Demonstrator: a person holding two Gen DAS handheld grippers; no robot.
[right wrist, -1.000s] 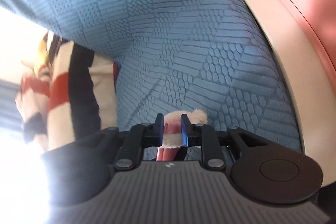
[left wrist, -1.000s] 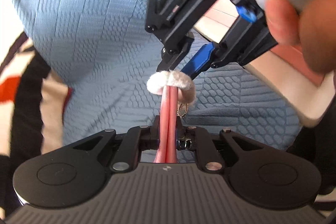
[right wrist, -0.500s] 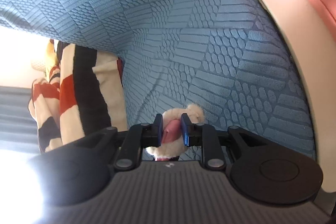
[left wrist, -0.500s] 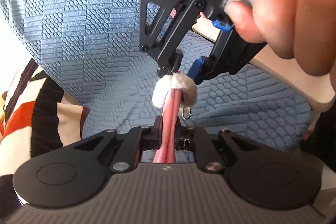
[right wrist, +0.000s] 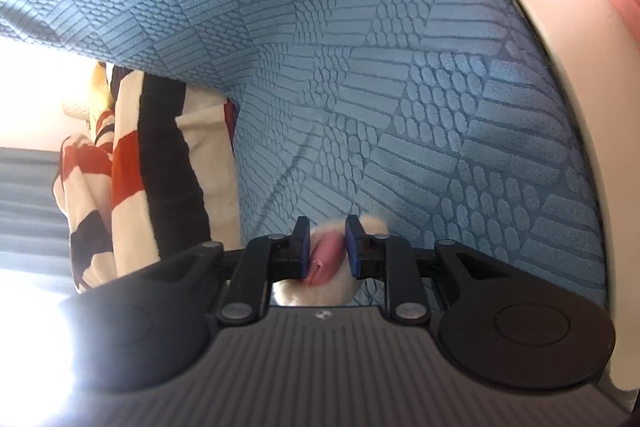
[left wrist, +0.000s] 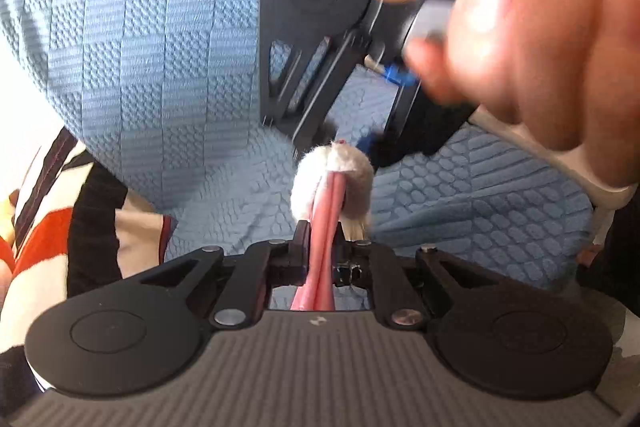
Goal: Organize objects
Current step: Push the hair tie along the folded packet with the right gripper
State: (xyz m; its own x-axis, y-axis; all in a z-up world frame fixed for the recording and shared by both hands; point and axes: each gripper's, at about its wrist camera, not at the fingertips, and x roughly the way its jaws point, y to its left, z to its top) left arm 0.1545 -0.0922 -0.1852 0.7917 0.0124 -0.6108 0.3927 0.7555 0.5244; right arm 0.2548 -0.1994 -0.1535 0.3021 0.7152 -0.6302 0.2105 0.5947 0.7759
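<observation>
Left-wrist view: the left tool [left wrist: 322,241] is closed tight on a pair of pink straps [left wrist: 325,223], which run up from between its fingers into a white fluffy tuft [left wrist: 316,173]. The lower ends of the straps pass out of sight behind the tool's body. Beyond the tuft, the right tool [left wrist: 350,143] comes in from the upper right, blurred; its blue pads are only partly visible. The hand [left wrist: 532,27] gripping it fills the upper right corner, out of focus and cut off by the frame.

Right-wrist view: the right tool [right wrist: 327,247] is nearly closed on the pink end [right wrist: 325,254] of the same fluffy item, with white fluff showing around both fingers. Whether the right-hand pad presses on it is hard to make out. Behind lies a blue textured bedspread [right wrist: 360,67]; a striped blanket [right wrist: 132,163] sits at far left, partly washed out by glare.
</observation>
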